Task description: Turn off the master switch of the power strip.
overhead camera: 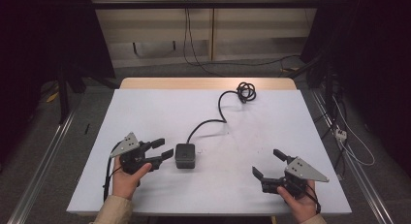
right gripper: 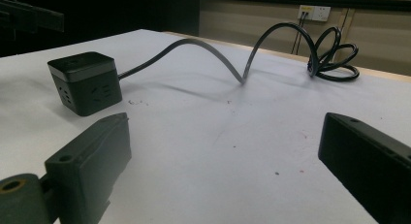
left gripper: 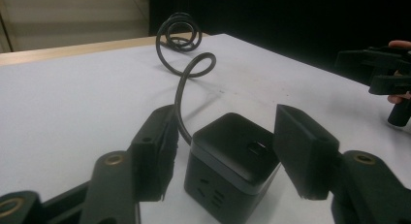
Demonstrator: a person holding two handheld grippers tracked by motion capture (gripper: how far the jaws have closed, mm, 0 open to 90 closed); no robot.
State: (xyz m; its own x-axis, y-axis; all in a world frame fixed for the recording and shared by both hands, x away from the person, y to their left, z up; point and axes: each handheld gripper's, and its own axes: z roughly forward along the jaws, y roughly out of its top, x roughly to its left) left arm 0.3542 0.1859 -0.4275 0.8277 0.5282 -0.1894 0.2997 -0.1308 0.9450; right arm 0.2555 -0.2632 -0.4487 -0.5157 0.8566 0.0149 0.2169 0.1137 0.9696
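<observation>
Although the black power cube (overhead camera: 185,155) shows socket slots on its side faces in both gripper views, no brand or lettering on it can be read, and the small mark on its top stays too dim to make out. The cube sits on the white table (overhead camera: 145,112) a little left of centre, toward the near edge, with its black cord (overhead camera: 213,120) running off toward the far edge and ending in a loose coil (overhead camera: 246,91) close to the wooden strip there. The left gripper (overhead camera: 163,149) lies just beside the cube's left face; in the left gripper view its jaws stand apart on either side of the cube (left gripper: 231,158), with a gap showing on each side, so nothing is clamped. The right gripper (overhead camera: 270,163) rests well apart from the cube, near the table's near right corner, its jaws spread wide over bare tabletop. Open white surface lies between the two grippers and across the whole far left of the table. The right gripper view gives the cord (right gripper: 213,49) arching up off the surface and a wall socket (right gripper: 315,11) behind it. The left gripper view shows the right gripper (left gripper: 383,71) at the far edge with fingertips behind it. The high view alone shows the floor cables and the metal rails beside the table.
</observation>
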